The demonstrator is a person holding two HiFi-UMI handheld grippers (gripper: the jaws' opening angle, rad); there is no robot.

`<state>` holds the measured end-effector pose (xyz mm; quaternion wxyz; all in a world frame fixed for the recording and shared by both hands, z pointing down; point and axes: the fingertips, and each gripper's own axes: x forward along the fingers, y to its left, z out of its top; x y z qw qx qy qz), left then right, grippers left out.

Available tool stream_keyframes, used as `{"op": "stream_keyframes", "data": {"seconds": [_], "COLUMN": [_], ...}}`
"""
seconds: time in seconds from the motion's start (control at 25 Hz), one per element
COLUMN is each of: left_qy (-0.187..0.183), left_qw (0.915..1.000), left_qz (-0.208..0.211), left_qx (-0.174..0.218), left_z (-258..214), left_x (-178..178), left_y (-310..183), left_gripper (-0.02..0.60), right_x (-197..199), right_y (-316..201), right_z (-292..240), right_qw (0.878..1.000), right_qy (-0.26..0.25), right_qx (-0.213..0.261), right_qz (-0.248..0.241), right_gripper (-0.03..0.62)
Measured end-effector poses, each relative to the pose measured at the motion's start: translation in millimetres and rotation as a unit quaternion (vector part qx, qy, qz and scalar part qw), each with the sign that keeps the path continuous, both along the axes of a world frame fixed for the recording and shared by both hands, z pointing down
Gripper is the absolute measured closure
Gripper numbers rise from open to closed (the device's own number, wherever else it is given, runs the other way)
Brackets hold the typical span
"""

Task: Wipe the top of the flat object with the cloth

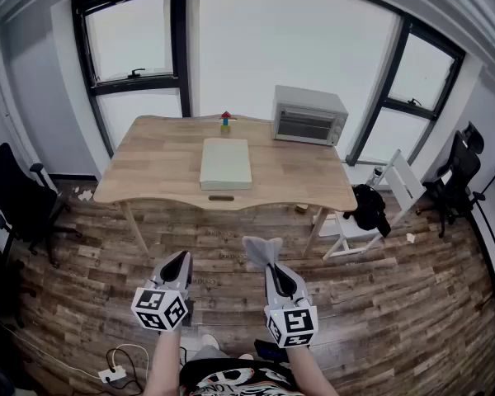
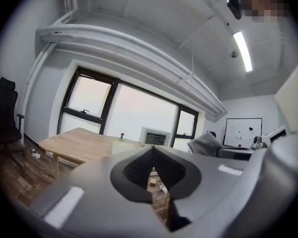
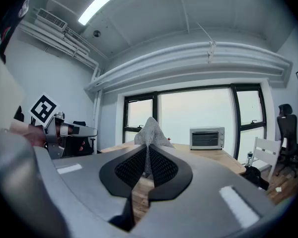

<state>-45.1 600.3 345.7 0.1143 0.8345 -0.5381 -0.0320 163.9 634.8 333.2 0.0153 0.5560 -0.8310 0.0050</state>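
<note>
Your left gripper [image 1: 181,256] — fingers pressed together, empty. Your right gripper [image 1: 271,264] — fingers clamped on a crumpled grey cloth [image 1: 261,250] jutting past their tips. Pale green flat slab [image 1: 225,163]: well beyond both finger pairs, on the light wooden table [image 1: 148,172].

A wood-plank floor [image 1: 231,287] runs under a light wooden table [image 1: 157,167], which stands before tall black-framed windows [image 1: 289,40] full of pale daylight. A toaster oven [image 1: 308,115] sits on the table's far right corner. One black office chair [image 1: 16,196] is by the left wall, a second office chair [image 1: 458,176] by the right. A white chair [image 1: 403,181] stands near the table's right end. The walls are pale grey, and a strip light [image 3: 102,3] glows on the ceiling.
</note>
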Motion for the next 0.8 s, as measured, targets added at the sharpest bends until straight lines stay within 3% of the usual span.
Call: {"op": "stream_keyframes", "data": {"seconds": [0.44, 0.8], "left_qy": [-0.011, -0.009], "left_qw": [0.9999, 0.9994], "left_qz": [-0.005, -0.022], "left_qx": [-0.011, -0.027], "left_z": [4, 33], "left_x": [0, -9], "left_y": [0, -67], "left_gripper": [0.525, 0.525], "right_x": [15, 15], "right_y": [-3, -81], "right_z": [-1, 24], "right_qw": [1.000, 1.000], "right_qy": [-0.026, -0.012], "right_qx": [0.003, -0.015], "right_qz": [0.009, 0.002], "right_gripper": [0.585, 0.585]}}
